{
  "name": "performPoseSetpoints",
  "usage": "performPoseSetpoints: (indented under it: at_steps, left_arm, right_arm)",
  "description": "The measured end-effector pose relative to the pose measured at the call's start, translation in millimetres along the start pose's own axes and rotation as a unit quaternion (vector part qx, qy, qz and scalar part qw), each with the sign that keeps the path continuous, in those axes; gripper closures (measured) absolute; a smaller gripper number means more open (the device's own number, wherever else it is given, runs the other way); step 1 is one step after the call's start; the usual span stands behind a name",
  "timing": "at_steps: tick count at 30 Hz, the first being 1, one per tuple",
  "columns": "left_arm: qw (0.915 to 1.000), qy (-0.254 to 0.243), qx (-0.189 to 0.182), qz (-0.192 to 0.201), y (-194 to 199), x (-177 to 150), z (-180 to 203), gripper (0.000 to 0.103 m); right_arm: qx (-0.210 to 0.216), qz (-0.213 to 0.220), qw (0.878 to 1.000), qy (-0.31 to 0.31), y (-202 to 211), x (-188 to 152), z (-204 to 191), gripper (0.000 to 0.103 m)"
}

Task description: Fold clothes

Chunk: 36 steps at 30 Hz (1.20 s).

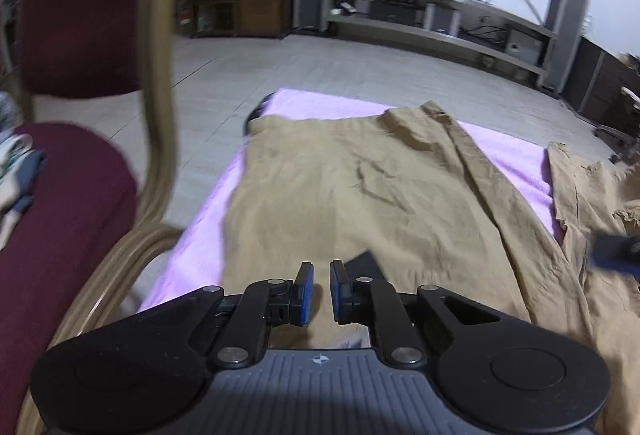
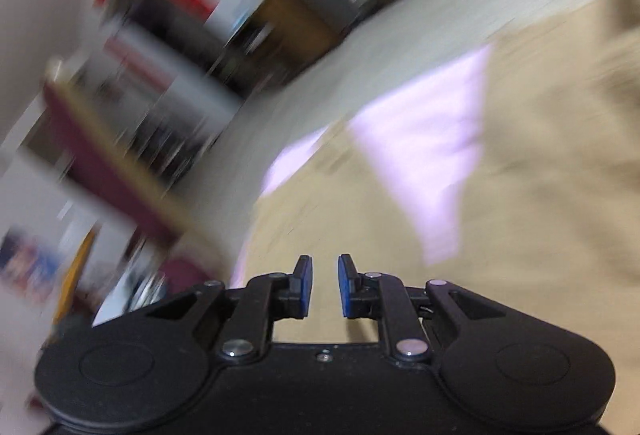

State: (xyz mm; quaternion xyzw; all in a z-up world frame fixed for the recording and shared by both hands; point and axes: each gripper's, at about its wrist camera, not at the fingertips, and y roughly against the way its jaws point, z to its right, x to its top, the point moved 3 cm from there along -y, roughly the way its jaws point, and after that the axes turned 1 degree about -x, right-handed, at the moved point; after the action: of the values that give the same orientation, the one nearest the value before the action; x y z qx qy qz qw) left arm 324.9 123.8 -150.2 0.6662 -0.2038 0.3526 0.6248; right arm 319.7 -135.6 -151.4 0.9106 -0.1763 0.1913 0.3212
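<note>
Two grippers hang over tan trousers (image 1: 360,187) spread across a pink towel (image 1: 200,235) covering the desk, reaching its far edge. Left gripper (image 1: 321,275) and right gripper (image 2: 324,277) each show fingers slightly parted, holding nothing. Right view is blurred.

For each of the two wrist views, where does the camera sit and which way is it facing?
Left wrist: sits on the left hand-held gripper, looking along its slightly parted fingers over the tan garment on the pink cloth, toward the TV wall; a maroon chair stands left.
Right wrist: sits on the right hand-held gripper, fingers parted, tilted and heavily motion-blurred, above the same garment and cloth.
Shared: tan garment, pink cloth, maroon chair. No hand or sleeve shows.
</note>
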Motion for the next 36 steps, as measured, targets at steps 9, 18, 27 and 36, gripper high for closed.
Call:
performPoseSetpoints:
  at_steps: [9, 18, 27, 36]
  left_arm:
    - [0.9985, 0.005, 0.055, 0.005, -38.2, 3.8, -18.9, 0.094]
    - [0.9975, 0.037, 0.037, 0.047, -40.7, 39.4, -34.5, 0.095]
    - [0.9961, -0.032, 0.07, 0.042, -74.2, 31.2, -24.5, 0.094]
    - [0.9971, -0.006, 0.031, 0.07, 11.3, 43.7, -12.9, 0.096]
  right_arm:
    - [0.05, -0.065, 0.996, -0.04, -97.5, 23.3, 56.2, 0.103]
    - [-0.031, 0.065, 0.997, -0.018, -54.6, 77.5, 52.8, 0.088]
    - [0.033, -0.056, 0.998, 0.015, -139.8, 59.6, 15.2, 0.1]
    - [-0.087, 0.078, 0.989, -0.091, -11.7, 77.1, 48.8, 0.087]
